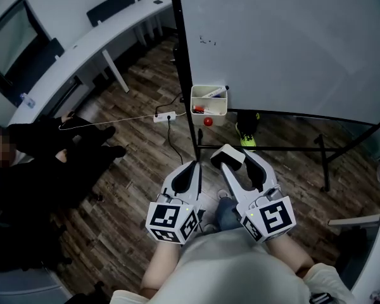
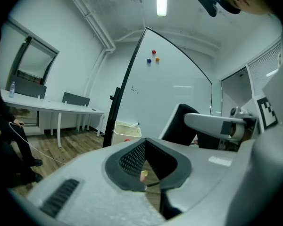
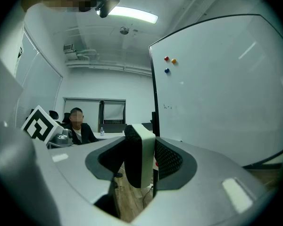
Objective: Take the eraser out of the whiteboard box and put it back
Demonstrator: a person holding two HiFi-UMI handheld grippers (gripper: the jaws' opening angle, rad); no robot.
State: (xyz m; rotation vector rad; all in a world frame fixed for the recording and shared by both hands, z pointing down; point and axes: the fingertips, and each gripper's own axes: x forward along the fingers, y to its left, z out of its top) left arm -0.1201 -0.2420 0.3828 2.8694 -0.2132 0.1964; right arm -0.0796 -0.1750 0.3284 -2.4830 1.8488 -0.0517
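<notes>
The white whiteboard box (image 1: pixel 209 110) hangs at the whiteboard's lower left corner with a marker (image 1: pixel 216 92) in it; it also shows ahead as the box (image 2: pixel 127 130) in the left gripper view. My right gripper (image 1: pixel 232 161) is shut on the eraser (image 1: pixel 228 156), a white block with a black felt side, held upright between the jaws as the eraser (image 3: pixel 140 160). It is below and short of the box. Beside it, my left gripper (image 1: pixel 192 171) has its jaws together with nothing in them.
The whiteboard (image 1: pixel 285 37) stands on a black frame whose foot bar (image 1: pixel 266 148) runs along the wooden floor. A red magnet (image 1: pixel 208 121) sits under the box. A person in black (image 1: pixel 44 154) sits at the left by a long white desk (image 1: pixel 95 37). A power strip (image 1: pixel 164 116) lies on the floor.
</notes>
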